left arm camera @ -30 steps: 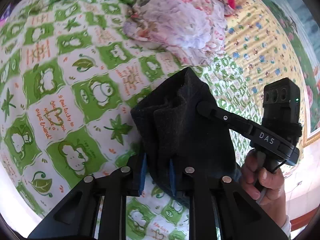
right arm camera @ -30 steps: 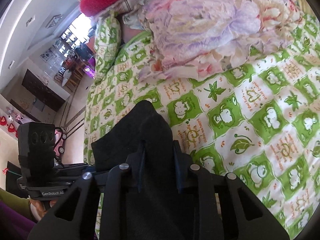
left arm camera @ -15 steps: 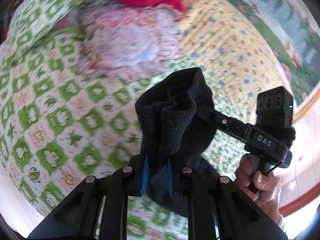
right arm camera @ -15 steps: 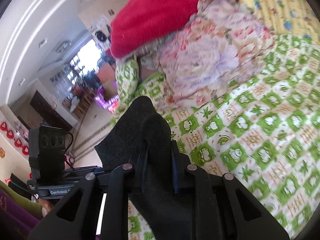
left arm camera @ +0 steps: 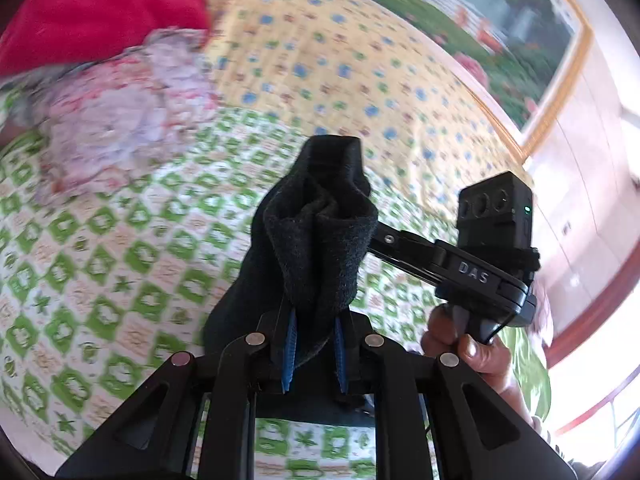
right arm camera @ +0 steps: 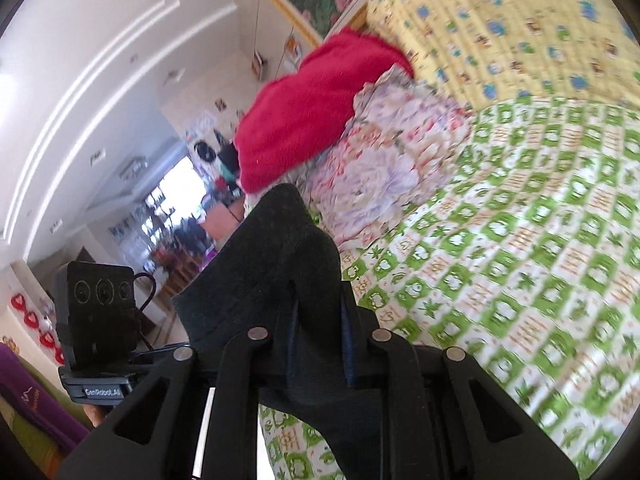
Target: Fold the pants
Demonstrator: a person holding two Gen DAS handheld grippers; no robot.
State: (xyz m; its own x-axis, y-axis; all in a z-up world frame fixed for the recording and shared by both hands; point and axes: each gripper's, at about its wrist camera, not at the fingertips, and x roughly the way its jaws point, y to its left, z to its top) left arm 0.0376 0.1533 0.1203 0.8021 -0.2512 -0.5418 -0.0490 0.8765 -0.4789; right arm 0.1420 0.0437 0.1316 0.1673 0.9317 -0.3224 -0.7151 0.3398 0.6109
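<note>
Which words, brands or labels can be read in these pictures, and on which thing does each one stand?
"DAS": on the body of the right gripper, seen from the left wrist.
"GenRobot.AI": on the body of the left gripper, seen from the right wrist.
Orange marks on the green checked bedsheet: too blurred to read.

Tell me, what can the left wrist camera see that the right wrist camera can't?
Only the left wrist view shows the right hand holding its gripper handle. Only the right wrist view shows the far room with the bright window and the purple cloth. Both show the black pants pinched by the left gripper and right gripper, above the green bedspread, with the red blanket behind.
</note>
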